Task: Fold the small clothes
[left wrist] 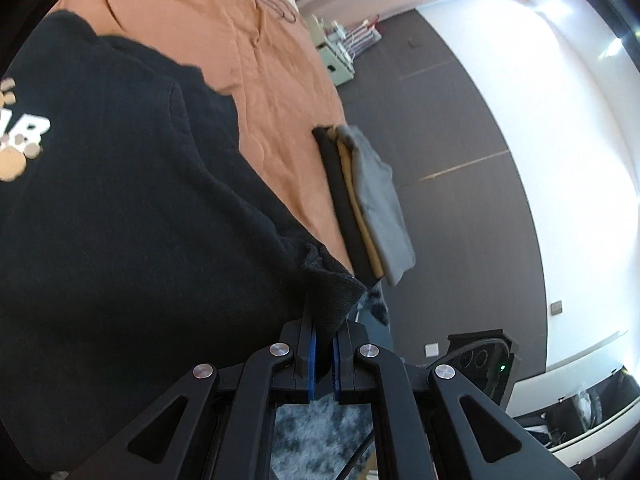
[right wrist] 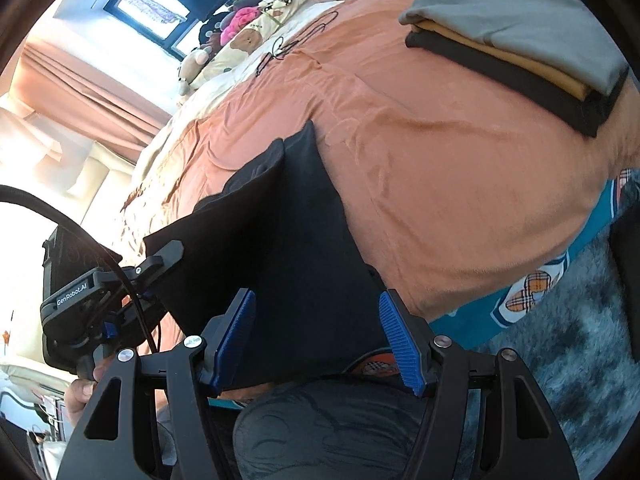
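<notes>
A black sweatshirt (left wrist: 120, 208) with a white and tan paw print lies on the orange bedspread (left wrist: 280, 92). My left gripper (left wrist: 325, 356) is shut on its ribbed cuff or hem corner (left wrist: 332, 300). In the right wrist view the same black garment (right wrist: 288, 248) hangs over the bed edge. My right gripper (right wrist: 316, 340) is open, its blue pads (right wrist: 236, 336) on either side of the garment's lower edge, not clamped. The left gripper (right wrist: 120, 300) shows at the left, gripping the cloth.
A stack of folded clothes, black, mustard and grey (left wrist: 368, 204), sits at the bed's corner, also in the right wrist view (right wrist: 520, 48). Plush toys and pillows (right wrist: 240, 36) lie at the bed's head. A grey shaggy rug (right wrist: 560, 360) covers the floor. A dark cable (right wrist: 296, 44) lies on the bedspread.
</notes>
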A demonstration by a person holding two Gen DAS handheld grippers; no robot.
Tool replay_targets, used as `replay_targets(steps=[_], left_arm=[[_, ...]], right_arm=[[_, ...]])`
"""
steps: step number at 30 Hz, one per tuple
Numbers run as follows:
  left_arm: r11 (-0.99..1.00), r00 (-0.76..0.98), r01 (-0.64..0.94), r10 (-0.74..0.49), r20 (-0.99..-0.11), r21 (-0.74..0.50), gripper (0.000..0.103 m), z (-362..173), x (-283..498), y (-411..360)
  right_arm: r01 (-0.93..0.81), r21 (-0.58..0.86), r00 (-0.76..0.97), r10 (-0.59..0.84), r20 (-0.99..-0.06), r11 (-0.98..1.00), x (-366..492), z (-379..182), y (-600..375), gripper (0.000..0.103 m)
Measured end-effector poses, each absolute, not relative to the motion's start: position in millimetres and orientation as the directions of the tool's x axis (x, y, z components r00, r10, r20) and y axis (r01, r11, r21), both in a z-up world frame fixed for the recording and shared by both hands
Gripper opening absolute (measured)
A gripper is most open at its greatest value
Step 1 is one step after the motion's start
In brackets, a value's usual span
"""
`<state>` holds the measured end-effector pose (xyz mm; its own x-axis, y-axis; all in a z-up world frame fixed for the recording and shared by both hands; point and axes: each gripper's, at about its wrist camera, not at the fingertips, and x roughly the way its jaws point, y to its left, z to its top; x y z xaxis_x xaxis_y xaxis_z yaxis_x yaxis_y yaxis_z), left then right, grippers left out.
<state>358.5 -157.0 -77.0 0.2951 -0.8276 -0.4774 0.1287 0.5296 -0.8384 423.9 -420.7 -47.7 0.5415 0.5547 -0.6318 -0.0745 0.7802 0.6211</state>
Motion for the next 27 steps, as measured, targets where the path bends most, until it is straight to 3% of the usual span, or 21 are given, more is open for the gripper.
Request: replay_targets(steps=[17,19,21,23,27], left_arm=[[0.606,0.126,0.108,-0.794,-0.594,-0.788,0.006,-130,347,-204],[0.607,0.109,0.082,-0.794,-0.599,-0.790,0.012,-133,350,-201],[0.585,0.092,0.076,-0.810,-0.579,-0.807,0.043,-130,349,-195],[0.590,0.119,0.101,-0.806,-0.579,-0.801,0.063,-119,351,-188],[0.622,0.190,0.122,-0.780,-0.597,-0.774,0.068,-99,356,-162]], right_arm=[[0.017,0.650,0.525,0.547,-0.652,0.759,409,-65,-455,0.063],[0.023,0.653,0.522,0.549,-0.653,0.757,409,-66,-457,0.063],[0.023,0.657,0.515,0.554,-0.654,0.754,408,-67,-457,0.063],[0.018,0.661,0.508,0.562,-0.653,0.751,409,-68,-455,0.063],[-0.004,0.673,0.493,0.587,-0.642,0.739,415,-68,-447,0.063]])
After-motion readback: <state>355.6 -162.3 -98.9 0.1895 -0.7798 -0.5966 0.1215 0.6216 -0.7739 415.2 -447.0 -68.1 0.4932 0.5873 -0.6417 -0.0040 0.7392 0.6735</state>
